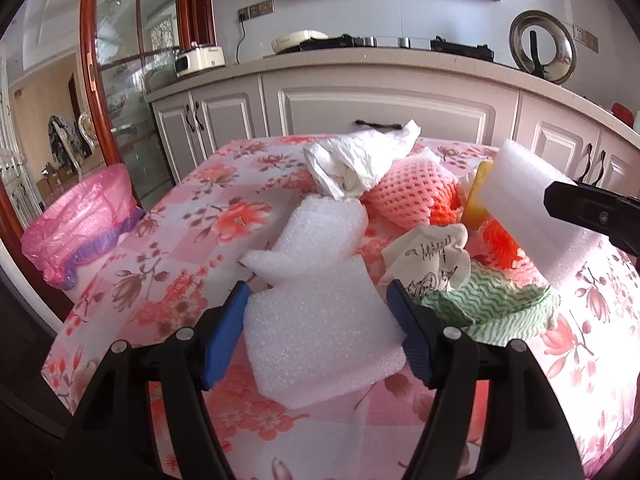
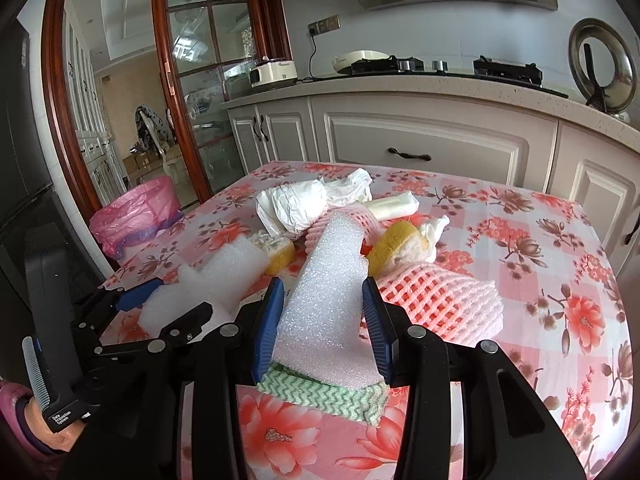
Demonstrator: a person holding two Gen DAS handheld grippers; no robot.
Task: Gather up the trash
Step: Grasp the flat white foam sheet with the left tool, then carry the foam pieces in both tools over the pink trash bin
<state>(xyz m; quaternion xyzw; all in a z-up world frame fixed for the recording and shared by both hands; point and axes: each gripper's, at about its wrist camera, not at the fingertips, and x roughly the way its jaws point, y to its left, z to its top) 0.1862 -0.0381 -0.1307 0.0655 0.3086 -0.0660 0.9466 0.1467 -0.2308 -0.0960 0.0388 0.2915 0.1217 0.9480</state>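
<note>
A pile of trash lies on the floral table. My left gripper is open, its blue fingers on either side of a white foam sheet that lies on the table. My right gripper is shut on a second white foam piece and holds it above a green wavy cloth; this piece also shows at the right of the left wrist view. Pink foam fruit nets, a crumpled white plastic bag and crumpled printed paper lie in the pile.
A bin lined with a pink bag stands off the table's left edge, also in the right wrist view. Yellow sponge pieces lie among the trash. Kitchen cabinets and a counter run behind the table.
</note>
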